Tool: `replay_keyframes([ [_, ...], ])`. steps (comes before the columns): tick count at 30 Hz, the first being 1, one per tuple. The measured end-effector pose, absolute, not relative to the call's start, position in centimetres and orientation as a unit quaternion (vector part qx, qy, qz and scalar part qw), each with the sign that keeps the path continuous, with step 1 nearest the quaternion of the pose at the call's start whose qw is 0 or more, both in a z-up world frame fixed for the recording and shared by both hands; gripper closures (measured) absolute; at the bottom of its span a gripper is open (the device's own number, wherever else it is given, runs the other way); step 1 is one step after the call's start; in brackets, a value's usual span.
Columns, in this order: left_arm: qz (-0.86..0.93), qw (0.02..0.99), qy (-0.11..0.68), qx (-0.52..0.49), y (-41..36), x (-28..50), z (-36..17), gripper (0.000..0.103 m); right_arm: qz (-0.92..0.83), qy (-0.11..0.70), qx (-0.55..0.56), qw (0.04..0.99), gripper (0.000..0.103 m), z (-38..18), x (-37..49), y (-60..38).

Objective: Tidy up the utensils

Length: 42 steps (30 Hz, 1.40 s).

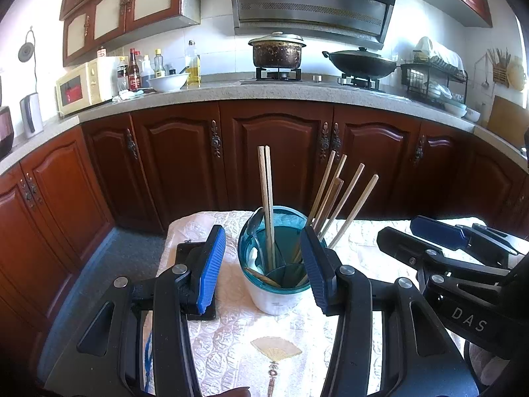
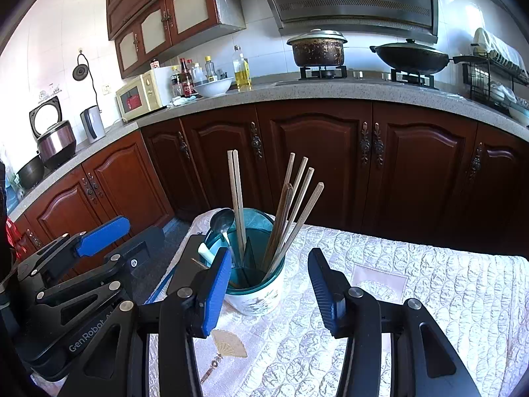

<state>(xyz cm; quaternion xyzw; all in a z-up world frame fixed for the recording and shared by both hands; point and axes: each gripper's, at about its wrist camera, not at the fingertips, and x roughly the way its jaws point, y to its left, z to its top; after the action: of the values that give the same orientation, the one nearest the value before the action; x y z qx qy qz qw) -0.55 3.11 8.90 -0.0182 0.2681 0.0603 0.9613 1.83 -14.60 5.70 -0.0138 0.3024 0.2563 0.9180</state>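
A white utensil holder with a teal rim (image 1: pixel 276 299) (image 2: pixel 256 296) stands on the cloth-covered table (image 1: pixel 291 357). Several wooden chopsticks (image 1: pixel 344 200) (image 2: pixel 297 205) lean in its right side, a pale pair (image 1: pixel 266 198) (image 2: pixel 237 195) stands upright, and a metal spoon (image 1: pixel 256 223) (image 2: pixel 222 220) rests in its left side. My left gripper (image 1: pixel 263 271) is open, its jaws on either side of the holder, empty. My right gripper (image 2: pixel 269 284) is open and empty, just right of the holder; it also shows in the left wrist view (image 1: pixel 426 238).
A flat black object (image 1: pixel 191 264) lies on the table left of the holder. Dark wooden cabinets (image 1: pixel 274 152) and a stone counter (image 1: pixel 297 94) with pot, wok, bottles and microwave run behind. The table's far edge is just behind the holder.
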Motion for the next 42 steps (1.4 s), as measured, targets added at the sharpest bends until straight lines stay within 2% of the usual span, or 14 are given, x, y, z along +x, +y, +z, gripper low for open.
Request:
replay_keyframes([
  [42,0.06,0.962,0.264,-0.025,3.43,-0.68,8.37,0.056,0.258,0.314,-0.016,0.914,0.056,4.83,2.29,-14.3],
])
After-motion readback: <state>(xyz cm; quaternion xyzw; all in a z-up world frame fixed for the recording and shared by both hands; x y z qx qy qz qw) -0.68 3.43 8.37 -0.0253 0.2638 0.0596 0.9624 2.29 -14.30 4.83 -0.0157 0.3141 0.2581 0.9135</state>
